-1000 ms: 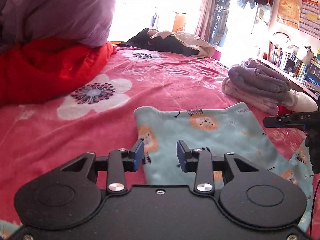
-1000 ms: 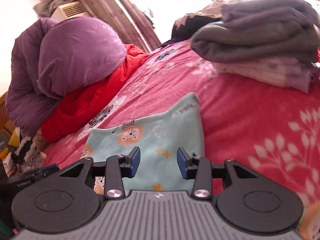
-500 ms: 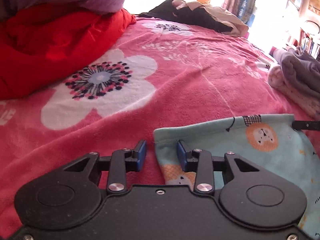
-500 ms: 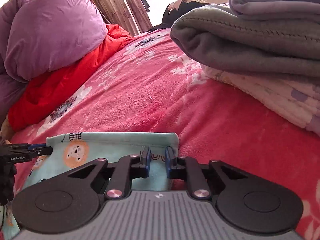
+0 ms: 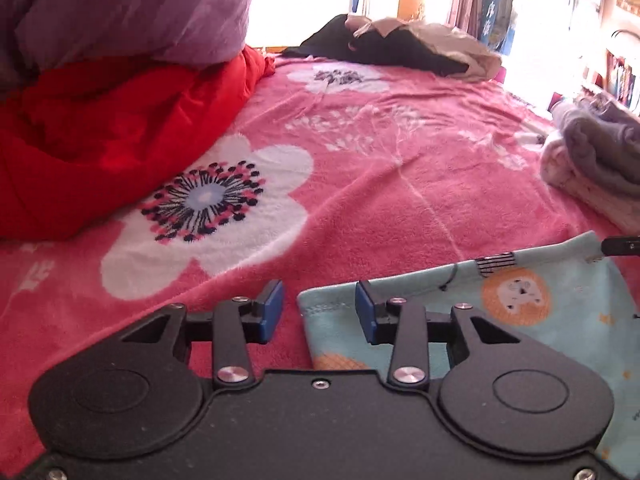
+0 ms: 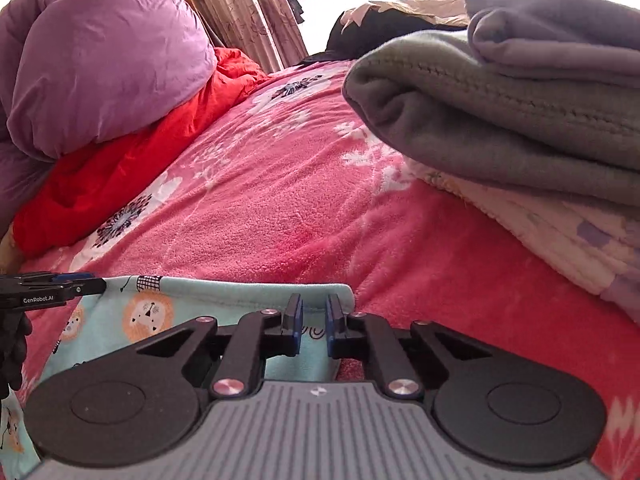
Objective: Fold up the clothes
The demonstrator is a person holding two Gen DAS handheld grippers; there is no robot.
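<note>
Flat on the pink bed, the lion-print cloth has one top corner inside the left claw, parted, the other under the right claw, whose narrow gap has just widened.

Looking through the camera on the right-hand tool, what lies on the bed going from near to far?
Right gripper → light blue lion-print cloth → pink flowered blanket → stack of folded grey and white clothes → dark and beige heap of clothes at the far end.
</note>
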